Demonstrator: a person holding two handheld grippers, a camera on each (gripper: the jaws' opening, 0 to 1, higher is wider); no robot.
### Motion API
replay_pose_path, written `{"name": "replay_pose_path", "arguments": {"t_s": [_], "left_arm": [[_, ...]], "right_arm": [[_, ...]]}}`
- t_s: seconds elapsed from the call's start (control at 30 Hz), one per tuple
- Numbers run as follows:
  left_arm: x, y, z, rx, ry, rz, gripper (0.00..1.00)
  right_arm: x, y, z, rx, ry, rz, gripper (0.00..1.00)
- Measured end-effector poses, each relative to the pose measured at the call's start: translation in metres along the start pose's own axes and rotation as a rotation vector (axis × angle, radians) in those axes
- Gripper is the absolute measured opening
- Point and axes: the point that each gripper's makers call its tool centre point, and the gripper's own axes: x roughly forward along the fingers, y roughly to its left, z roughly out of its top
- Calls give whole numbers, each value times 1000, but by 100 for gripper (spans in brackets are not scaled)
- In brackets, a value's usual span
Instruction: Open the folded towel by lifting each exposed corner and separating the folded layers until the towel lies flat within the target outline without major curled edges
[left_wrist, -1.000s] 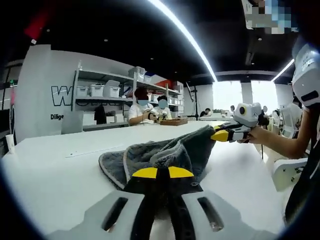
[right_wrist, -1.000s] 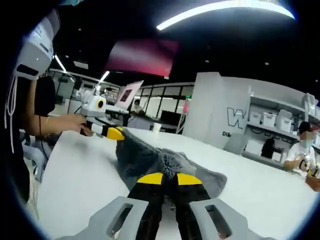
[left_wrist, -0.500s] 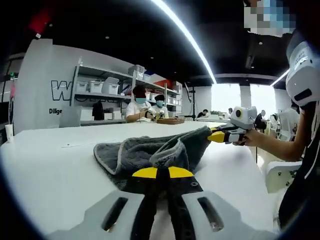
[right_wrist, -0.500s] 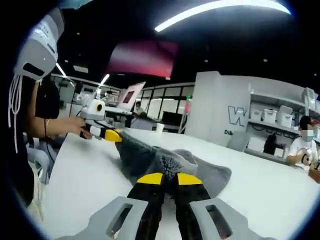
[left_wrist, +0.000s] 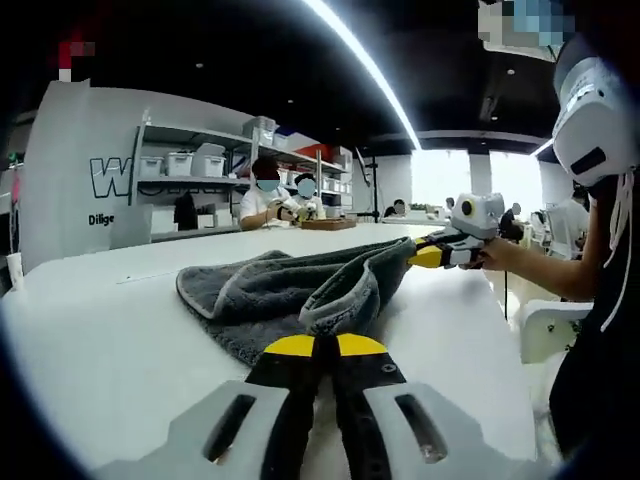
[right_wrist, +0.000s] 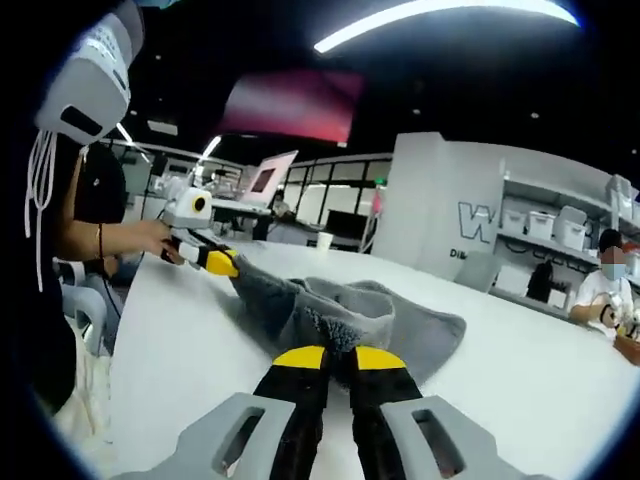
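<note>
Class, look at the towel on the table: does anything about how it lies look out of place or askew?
Yes. The towel is not flat: held at two corners by the left gripper and right gripper, its middle bunches into a raised fold, with one edge curled over.

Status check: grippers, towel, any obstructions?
Left gripper and right gripper shut on grey towel corners. Towel bunched, partly folded on white table. Nothing blocking.

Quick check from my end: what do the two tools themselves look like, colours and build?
Both match: the left tool and right tool have black jaws capped with yellow tips, rising from a pale grey body with slotted openings. Seen from across the table, each carries a white housing behind its yellow tips.
</note>
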Motion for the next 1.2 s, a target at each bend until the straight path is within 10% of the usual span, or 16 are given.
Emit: {"name": "replay_pose_path", "arguments": {"t_s": [1.2], "left_arm": [[-29,-27,-20,22,82,25,9]], "right_arm": [[-40,14,-19,41,97,-40,0]]}}
